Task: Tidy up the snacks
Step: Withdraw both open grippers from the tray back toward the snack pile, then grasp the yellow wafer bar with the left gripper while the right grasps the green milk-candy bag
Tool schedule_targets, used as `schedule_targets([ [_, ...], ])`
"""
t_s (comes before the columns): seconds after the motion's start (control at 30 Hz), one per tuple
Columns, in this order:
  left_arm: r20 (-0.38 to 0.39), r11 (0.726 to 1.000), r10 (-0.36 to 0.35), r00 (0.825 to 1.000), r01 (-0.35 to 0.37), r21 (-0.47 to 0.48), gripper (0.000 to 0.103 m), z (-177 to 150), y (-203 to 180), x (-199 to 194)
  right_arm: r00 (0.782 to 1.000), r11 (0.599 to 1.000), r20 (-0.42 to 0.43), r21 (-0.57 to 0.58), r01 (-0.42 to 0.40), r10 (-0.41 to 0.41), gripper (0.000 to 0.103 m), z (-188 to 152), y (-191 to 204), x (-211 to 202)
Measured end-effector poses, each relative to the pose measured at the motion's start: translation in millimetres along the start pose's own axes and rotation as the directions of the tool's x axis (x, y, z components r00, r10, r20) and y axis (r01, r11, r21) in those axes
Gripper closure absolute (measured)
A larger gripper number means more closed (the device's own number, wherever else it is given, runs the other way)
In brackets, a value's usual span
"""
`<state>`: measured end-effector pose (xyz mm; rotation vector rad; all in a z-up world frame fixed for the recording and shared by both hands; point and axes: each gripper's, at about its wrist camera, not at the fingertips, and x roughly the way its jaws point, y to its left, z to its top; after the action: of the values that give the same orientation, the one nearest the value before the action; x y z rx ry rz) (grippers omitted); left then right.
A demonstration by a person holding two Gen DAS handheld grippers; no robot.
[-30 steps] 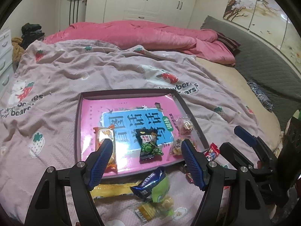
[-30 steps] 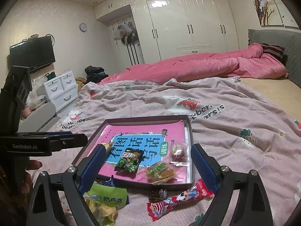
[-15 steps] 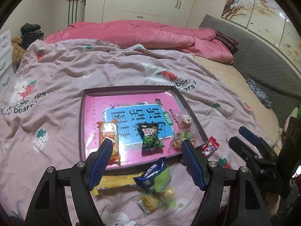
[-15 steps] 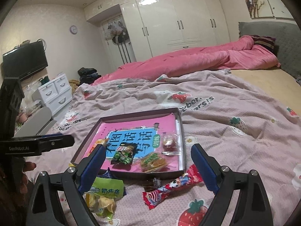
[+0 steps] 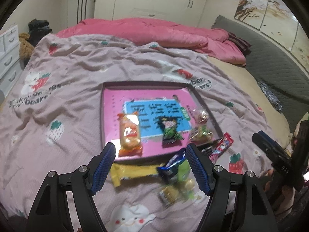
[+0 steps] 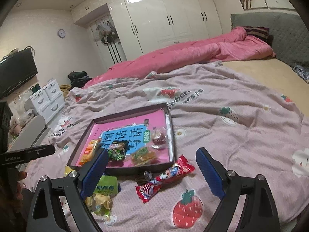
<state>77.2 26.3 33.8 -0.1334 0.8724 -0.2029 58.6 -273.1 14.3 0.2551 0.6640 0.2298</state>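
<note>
A shallow dark box (image 5: 146, 85) (image 6: 170, 123) with a pink and blue book cover as its floor lies on the bedspread. It holds an orange packet (image 5: 129, 133), a green-black packet (image 5: 170, 129) and two clear-wrapped sweets (image 5: 200, 116). In front of it lie a yellow packet (image 5: 133, 172), a blue packet (image 5: 171, 164), a green packet (image 6: 106, 185) and a red stick packet (image 6: 166, 177). My left gripper (image 5: 150, 168) is open and empty above the yellow and blue packets. My right gripper (image 6: 152, 172) is open and empty above the red packet.
A pink quilt (image 5: 154, 31) lies across the far side of the bed. A grey padded headboard (image 6: 270, 31) stands at the right. White drawers (image 6: 46, 100) and a television (image 6: 15, 71) stand left of the bed. Wardrobes (image 6: 173, 15) line the far wall.
Both grippers have drawn back and up from the box, so more bedspread and the loose packets in front show. Both stay open and empty.
</note>
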Motion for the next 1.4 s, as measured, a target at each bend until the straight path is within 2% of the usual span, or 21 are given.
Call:
schedule_targets([
  [0.27,-0.060,1.000,0.007,0.998,-0.009,-0.021,0.026,-20.8,14.3,4.3,0.998,1.000,-0.065,-0.002,0.010,-0.010,0.011,-11.2,1.0,5.3],
  [0.7,-0.127,1.000,-0.005,0.992,0.004,-0.011,0.026,-41.9,12.4,13.4,0.989,0.998,-0.145,-0.068,-0.011,0.001,0.011,-25.3,19.4,16.1],
  [1.0,-0.157,1.000,-0.003,0.988,-0.002,-0.028,0.026,-47.0,17.6,22.2,0.979,0.980,-0.191,-0.172,-0.099,0.065,0.011,-35.2,49.4,24.6],
  [1.3,-0.184,0.998,-0.012,0.983,0.001,-0.062,0.026,-50.8,26.5,33.7,0.941,0.953,-0.319,-0.231,-0.197,0.117,0.011,-57.5,76.4,51.4],
  [1.4,-0.192,0.997,-0.013,0.981,-0.001,-0.071,0.026,-51.8,29.3,37.9,0.927,0.946,-0.355,-0.240,-0.218,0.124,0.021,-64.5,82.5,60.5],
])
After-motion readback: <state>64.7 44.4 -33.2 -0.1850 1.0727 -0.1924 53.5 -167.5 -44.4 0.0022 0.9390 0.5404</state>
